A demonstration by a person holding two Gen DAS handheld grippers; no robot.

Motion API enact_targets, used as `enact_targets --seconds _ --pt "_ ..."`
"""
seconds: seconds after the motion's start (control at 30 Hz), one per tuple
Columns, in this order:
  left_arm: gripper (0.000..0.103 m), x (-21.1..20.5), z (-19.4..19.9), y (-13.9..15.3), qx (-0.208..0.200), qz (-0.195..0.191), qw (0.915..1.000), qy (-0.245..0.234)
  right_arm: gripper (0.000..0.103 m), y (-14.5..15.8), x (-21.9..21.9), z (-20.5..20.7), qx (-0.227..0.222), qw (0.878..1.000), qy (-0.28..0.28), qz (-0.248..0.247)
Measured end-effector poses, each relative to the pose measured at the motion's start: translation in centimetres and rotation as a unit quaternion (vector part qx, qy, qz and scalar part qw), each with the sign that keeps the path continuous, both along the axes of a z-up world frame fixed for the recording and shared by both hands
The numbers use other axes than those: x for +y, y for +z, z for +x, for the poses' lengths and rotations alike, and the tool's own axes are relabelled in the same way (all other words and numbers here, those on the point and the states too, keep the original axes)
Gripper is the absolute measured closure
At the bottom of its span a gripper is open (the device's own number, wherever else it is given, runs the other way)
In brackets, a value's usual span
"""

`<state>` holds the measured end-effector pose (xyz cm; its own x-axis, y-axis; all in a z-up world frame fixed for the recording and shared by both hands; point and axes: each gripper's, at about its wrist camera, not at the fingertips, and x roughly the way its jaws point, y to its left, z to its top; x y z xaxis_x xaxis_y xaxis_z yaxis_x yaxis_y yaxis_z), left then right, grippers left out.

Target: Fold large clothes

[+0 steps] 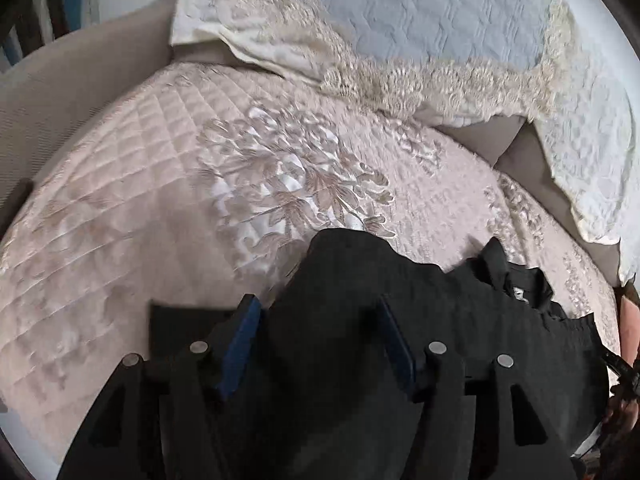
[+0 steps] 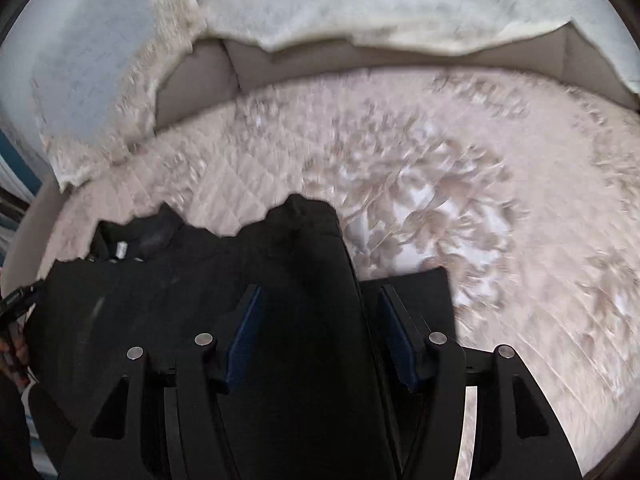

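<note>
A black garment (image 1: 460, 312) lies on a quilted pink bedspread (image 1: 160, 200), with its collar and white label (image 1: 520, 292) toward the right. My left gripper (image 1: 318, 304) hangs over the garment's left shoulder part. Its blue pads (image 1: 240, 340) stand wide apart and the cloth lies loose between them. In the right wrist view the same garment (image 2: 180, 280) spreads to the left, collar (image 2: 120, 250) at the far left. My right gripper (image 2: 320, 292) is open over a raised black fold. That fold runs between its pads (image 2: 396, 340) without being squeezed.
A white lace-edged cover (image 1: 400, 76) lies over grey-brown pillows (image 1: 520, 152) at the far end of the bed. The bedspread (image 2: 480, 200) with its embroidered flowers stretches right of the garment. The other gripper shows at the right edge (image 1: 620, 368) of the left view.
</note>
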<state>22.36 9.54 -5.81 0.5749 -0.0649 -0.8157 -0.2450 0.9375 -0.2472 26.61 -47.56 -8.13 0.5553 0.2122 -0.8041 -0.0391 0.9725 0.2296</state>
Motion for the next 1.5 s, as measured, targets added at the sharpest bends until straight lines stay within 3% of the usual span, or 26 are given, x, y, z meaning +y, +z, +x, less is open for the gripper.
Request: enact_targets --seconds 0.03,0.07,0.1,0.13,0.23,0.37,0.43,0.5,0.57,0.73,0.8,0.9,1.03,1.13,1.27,1.33,1.4,1.5 --pt "0.042 -0.2 0.6 -0.5 0.009 0.010 0.9999 -0.003 0.044 -0.4 0.1 0.6 0.013 1.000 -0.004 -0.003" --pt "0.050 -0.3 0.9 -0.9 0.019 0.014 0.9997 -0.002 0.058 -0.8 0.3 1.1 0.024 1.000 -0.001 -0.002" --pt "0.058 -0.4 1.0 -1.0 0.021 0.015 0.9997 -0.004 0.078 -0.7 0.5 1.2 0.018 1.000 0.003 -0.002" --pt "0.078 -0.5 0.9 -0.9 0.014 0.018 0.9997 -0.006 0.100 -0.4 0.6 1.1 0.008 1.000 0.006 0.001" --pt "0.097 -0.4 0.2 0.1 -0.014 0.021 0.9997 -0.007 0.101 1.1 0.3 0.0 -0.040 0.999 0.009 0.026" --pt "0.099 0.3 -0.7 2.5 -0.091 0.022 0.9956 0.008 0.101 2.0 -1.9 -0.6 -0.079 0.995 -0.025 0.061" --pt "0.099 0.6 0.1 1.6 -0.086 0.024 0.9959 0.013 0.101 0.8 -2.4 0.1 -0.065 0.995 -0.039 0.062" --pt "0.099 0.4 1.2 -0.2 -0.067 0.056 0.9960 0.019 0.100 -1.2 -2.3 0.9 -0.041 0.997 -0.045 0.046" --pt "0.099 0.8 1.9 -2.0 -0.048 0.049 0.9972 0.030 0.097 -2.5 -2.2 1.4 -0.030 0.997 -0.053 0.044" --pt "0.099 1.5 2.0 -2.0 -0.041 0.035 0.9977 0.041 0.086 -1.4 -2.4 0.7 -0.032 0.997 -0.063 0.033" --pt "0.099 1.5 1.1 -0.6 -0.050 0.035 0.9972 0.044 0.085 0.5 -2.2 -1.0 -0.057 0.996 -0.068 0.020" --pt "0.099 0.7 -2.1 2.6 -0.097 0.046 0.9937 0.034 0.085 3.3 -1.9 -5.1 -0.099 0.993 -0.057 0.009" --pt "0.096 -1.5 -7.2 5.4 -0.130 0.051 0.9901 -0.001 0.085 4.4 -1.2 -10.9 -0.117 0.992 -0.055 0.007" --pt "0.081 -3.8 -10.1 4.8 -0.132 0.037 0.9901 -0.030 0.085 2.2 0.6 -13.7 -0.090 0.995 -0.044 -0.005" --pt "0.080 -5.6 -10.4 -0.4 -0.061 0.035 0.9962 -0.051 0.091 -1.8 0.2 -12.9 -0.033 0.997 -0.066 -0.007" --pt "0.080 -5.7 -10.5 -1.6 -0.061 0.034 0.9967 -0.042 0.091 -1.6 0.5 -12.1 -0.027 0.997 -0.069 -0.010" --pt "0.080 -5.9 -10.7 -0.9 -0.062 0.037 0.9967 -0.037 0.090 -0.5 1.7 -12.1 -0.033 0.997 -0.058 -0.044" --pt "0.080 -6.6 -11.4 0.8 -0.072 0.026 0.9963 -0.038 0.089 1.4 4.5 -13.8 -0.066 0.997 -0.025 -0.040"
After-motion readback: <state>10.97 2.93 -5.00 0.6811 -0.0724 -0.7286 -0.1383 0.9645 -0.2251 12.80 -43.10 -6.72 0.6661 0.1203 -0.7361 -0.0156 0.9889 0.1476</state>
